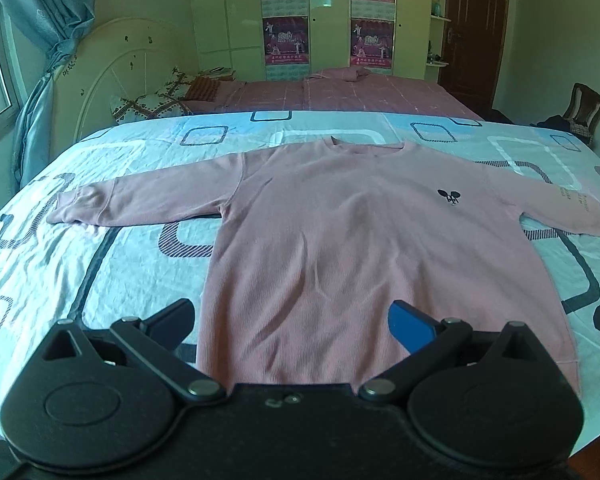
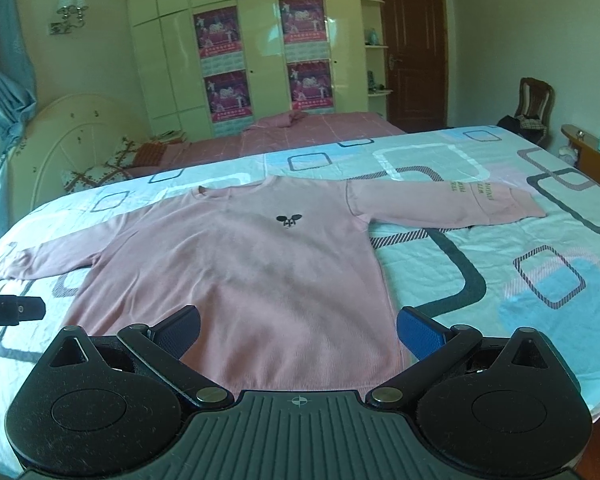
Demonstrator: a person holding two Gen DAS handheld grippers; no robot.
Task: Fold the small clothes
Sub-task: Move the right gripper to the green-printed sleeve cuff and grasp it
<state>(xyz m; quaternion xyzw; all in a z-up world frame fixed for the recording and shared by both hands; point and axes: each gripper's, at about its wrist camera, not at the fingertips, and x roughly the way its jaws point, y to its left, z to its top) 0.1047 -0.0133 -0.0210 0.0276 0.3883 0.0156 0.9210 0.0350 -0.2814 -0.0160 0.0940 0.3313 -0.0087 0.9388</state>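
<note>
Presently, writing: sleeve lettering on pink sweatshirt (image 2: pixel 244 264) unreadable.
Position: flat on bed (image 2: pixel 500 280), collar away, sleeves sideways.
Left claw (image 1: pixel 294 320): open, empty.
Right claw (image 2: pixel 298 332): open, empty.

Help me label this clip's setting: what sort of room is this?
Most likely a home bedroom: the pink sweatshirt lies flat on a bed, with a second bed and a tall wardrobe behind.

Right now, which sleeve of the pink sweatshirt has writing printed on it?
The sleeve stretched out toward the right gripper's side: it carries lines of small lettering near the cuff. The other sleeve, toward the window side, is plain pink.
</note>
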